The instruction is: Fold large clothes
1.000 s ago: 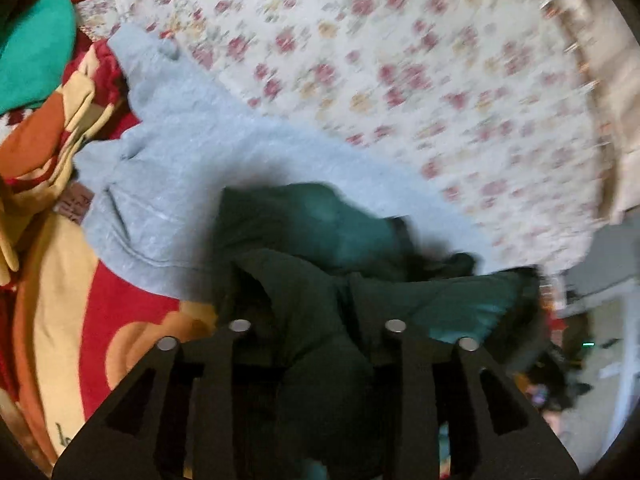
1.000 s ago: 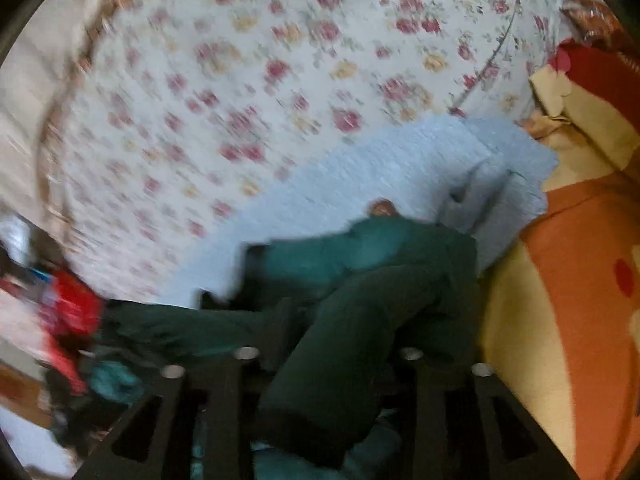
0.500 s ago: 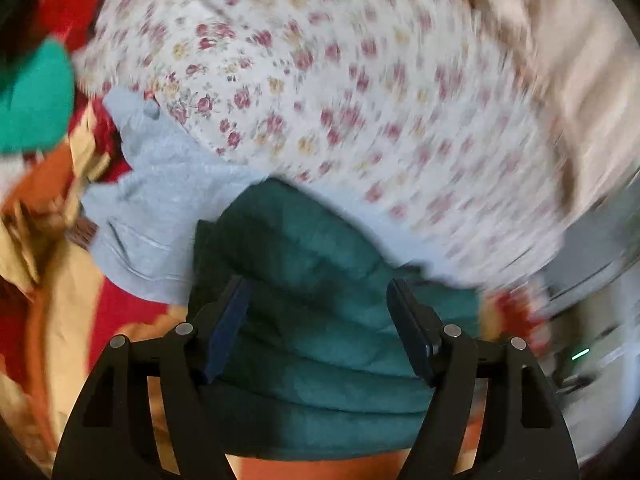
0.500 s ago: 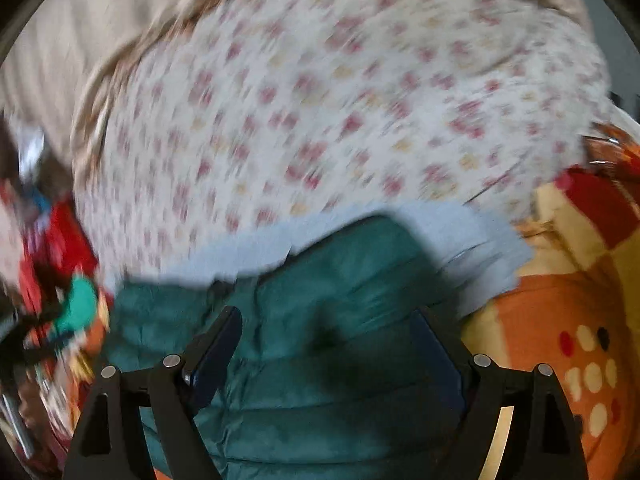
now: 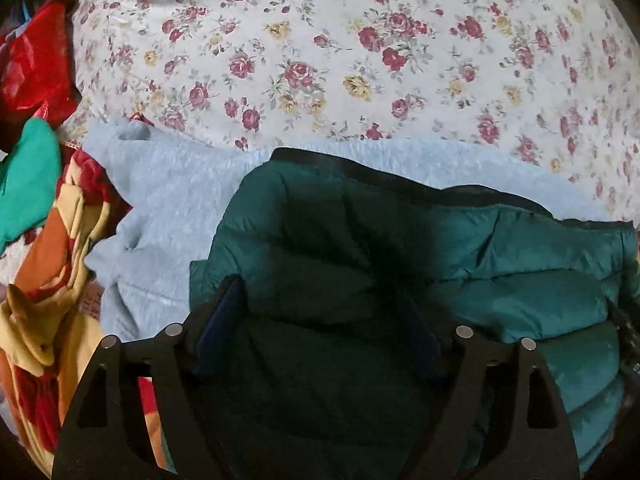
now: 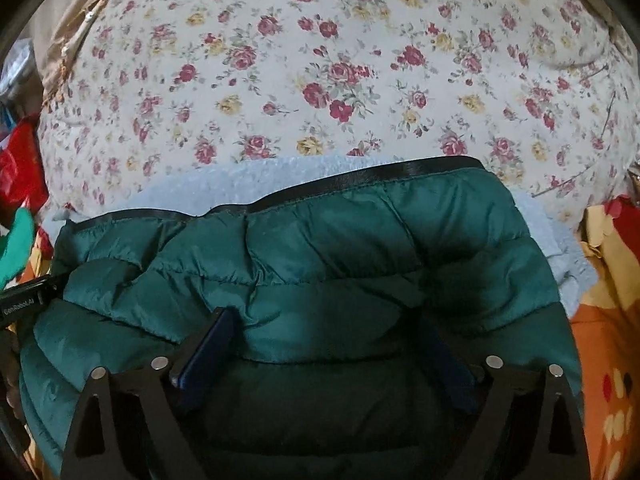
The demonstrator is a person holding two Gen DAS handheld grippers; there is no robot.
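A dark green quilted jacket (image 5: 400, 248) with a black hem lies folded in a flat pile, on top of a light grey sweatshirt (image 5: 168, 200) on the flowered bedsheet (image 5: 320, 60). My left gripper (image 5: 320, 292) hangs over the jacket's left half. Its jaws are opening, and the padded cloth bulges between the fingers without being pinched. In the right wrist view the jacket (image 6: 320, 264) fills the lower half. My right gripper (image 6: 326, 316) stands over it with jaws opening wide and pads off the fabric. The grey sweatshirt (image 6: 248, 180) shows behind the hem.
A red, orange and yellow patterned blanket (image 5: 44, 280) lies bunched at the left, with a bright green garment (image 5: 28, 184) and a red bag (image 5: 32, 64) beyond it. The blanket (image 6: 608, 320) also borders the jacket on the right. The left gripper's body (image 6: 24, 300) shows at the left edge.
A second ago both grippers were shut on bunched green jacket held above the sweatshirt. The jacket has come down into a flat pile and both pairs of jaws have let go and spread wide.
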